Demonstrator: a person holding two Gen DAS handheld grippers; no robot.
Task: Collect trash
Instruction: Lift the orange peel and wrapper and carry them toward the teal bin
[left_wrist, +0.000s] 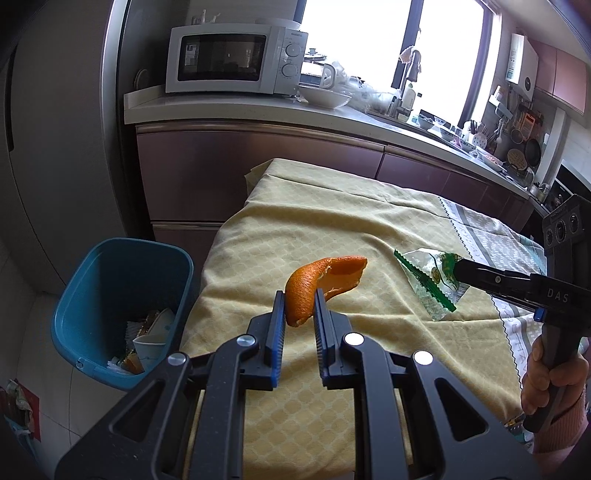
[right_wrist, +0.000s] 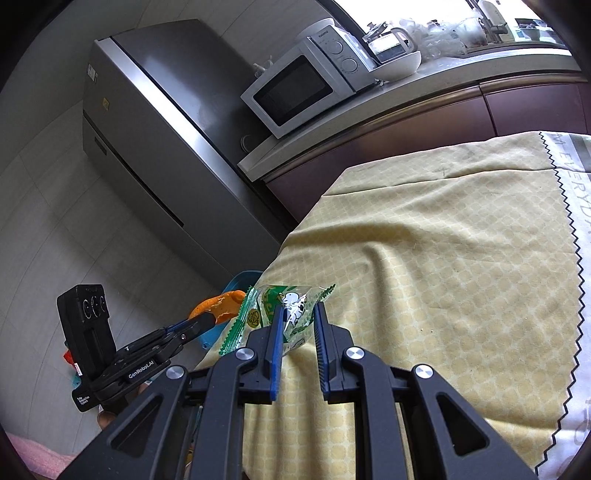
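We looked out over a table draped in a pale yellow patterned tablecloth (left_wrist: 332, 221), which spread ahead of both grippers. Beyond its far edge ran maroon cabinets (left_wrist: 258, 162) under a white countertop (left_wrist: 236, 107). A white microwave (left_wrist: 236, 57) sat on that counter, with a white bowl (left_wrist: 325, 98) just beside it. A tall steel refrigerator (right_wrist: 147, 122) stood further left. Bright daylight poured through a dark-framed window (left_wrist: 406, 40) behind the counter. Pale floor tiles (right_wrist: 55, 229) lay below, left of the table.
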